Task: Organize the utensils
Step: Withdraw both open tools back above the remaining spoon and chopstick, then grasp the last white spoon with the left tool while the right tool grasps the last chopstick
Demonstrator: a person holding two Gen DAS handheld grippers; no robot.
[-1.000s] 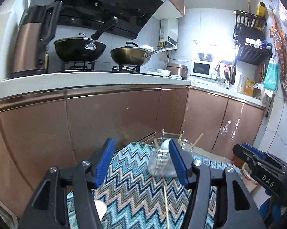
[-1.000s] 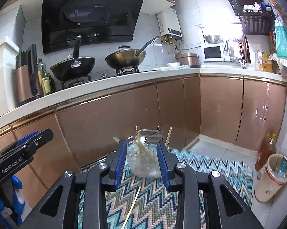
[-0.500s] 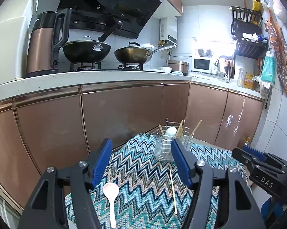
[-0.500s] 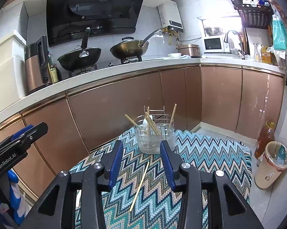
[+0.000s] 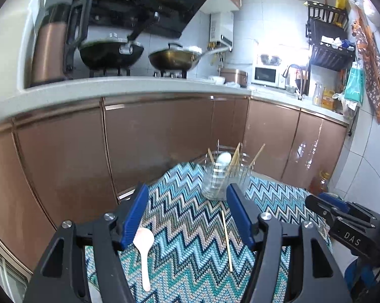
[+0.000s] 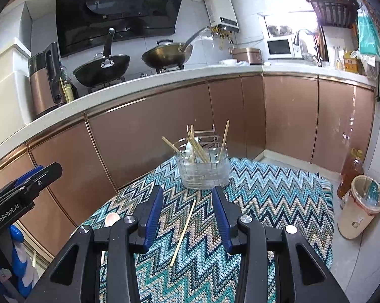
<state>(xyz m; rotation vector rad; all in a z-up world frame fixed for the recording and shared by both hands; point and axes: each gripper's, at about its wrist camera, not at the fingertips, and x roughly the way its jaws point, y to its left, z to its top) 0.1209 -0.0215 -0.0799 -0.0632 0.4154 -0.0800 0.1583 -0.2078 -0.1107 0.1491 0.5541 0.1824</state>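
A clear utensil holder (image 5: 221, 176) (image 6: 204, 169) stands at the far end of a zigzag-patterned cloth (image 5: 190, 247) (image 6: 265, 197); it holds several wooden chopsticks and a white spoon. One wooden chopstick (image 5: 226, 240) (image 6: 183, 232) lies loose on the cloth. A white spoon (image 5: 144, 247) (image 6: 111, 221) lies at the cloth's left. My left gripper (image 5: 187, 214) is open and empty, short of the holder. My right gripper (image 6: 187, 214) is open and empty above the loose chopstick.
Brown kitchen cabinets (image 6: 164, 131) stand close behind the cloth, with woks and a kettle on the counter. An oil bottle (image 6: 350, 174) and a lined bin (image 6: 361, 207) stand on the floor at the right.
Both grippers have drawn back from the holder. The right gripper, close around the holder a second ago, now stands clear of it. The spoon and loose chopstick came into fuller view.
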